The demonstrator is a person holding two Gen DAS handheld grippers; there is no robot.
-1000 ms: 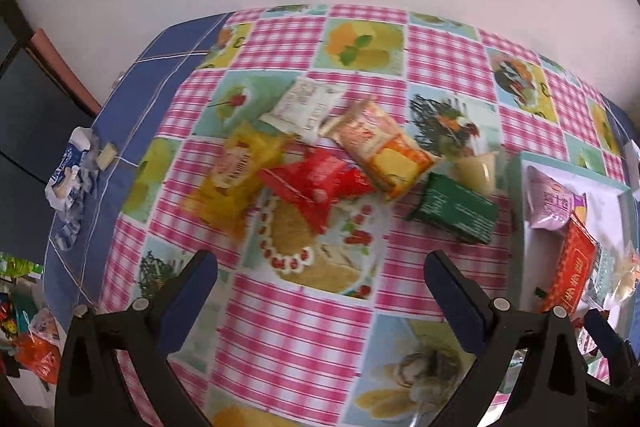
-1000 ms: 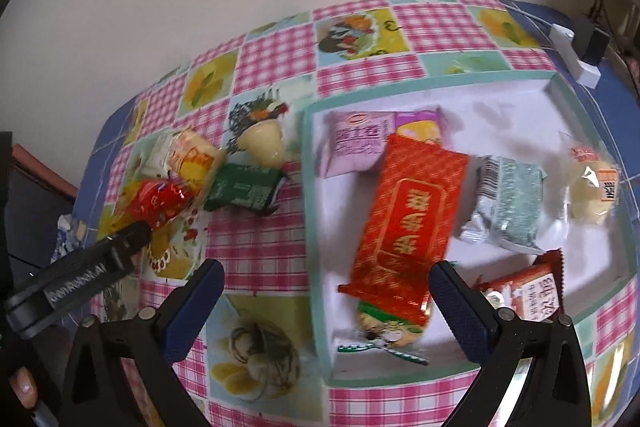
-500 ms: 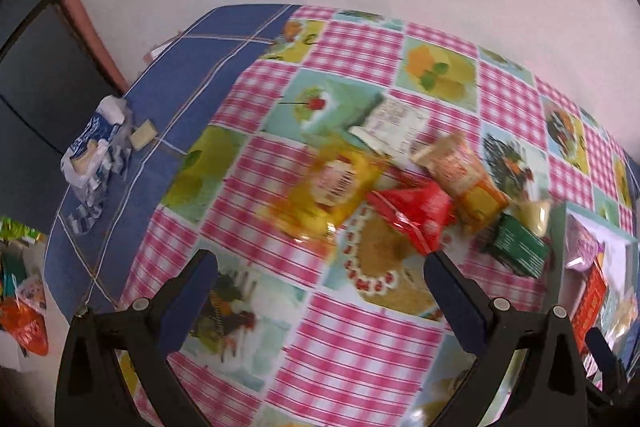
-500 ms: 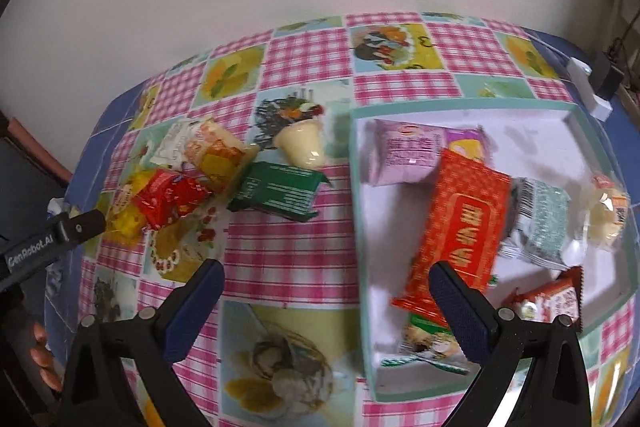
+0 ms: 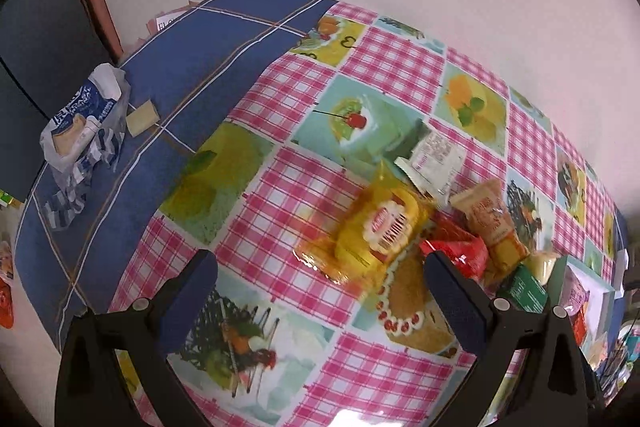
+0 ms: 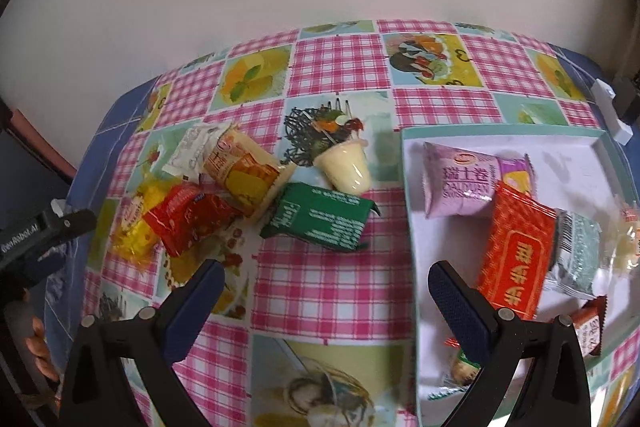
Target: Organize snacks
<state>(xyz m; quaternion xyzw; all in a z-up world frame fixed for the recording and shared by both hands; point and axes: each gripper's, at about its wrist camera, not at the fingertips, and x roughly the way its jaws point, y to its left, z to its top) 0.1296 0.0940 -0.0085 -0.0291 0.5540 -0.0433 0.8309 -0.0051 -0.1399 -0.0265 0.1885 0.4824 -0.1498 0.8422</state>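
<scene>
Eyeing the green packet [image 6: 320,223] mid-table beside the tray [image 6: 412,211]: light, crinkly, slippery, so pinch across its flat body; left gripper [image 5: 320,291] and right gripper [image 6: 326,291] both gape empty.

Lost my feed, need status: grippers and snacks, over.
Left gripper open, empty; right gripper open, empty. Yellow crinkly snack packet loose on checked tablecloth. White teal-rimmed tray part-filled. Nothing blocking.

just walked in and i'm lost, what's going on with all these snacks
A person is sorting snacks with a hand-held gripper in each hand. Both the left hand-held gripper and the right hand-held gripper are open and empty. Several packets already lie in the tray; the yellow packet, red packet, green packet and jelly cup wait on the tablecloth.
</scene>
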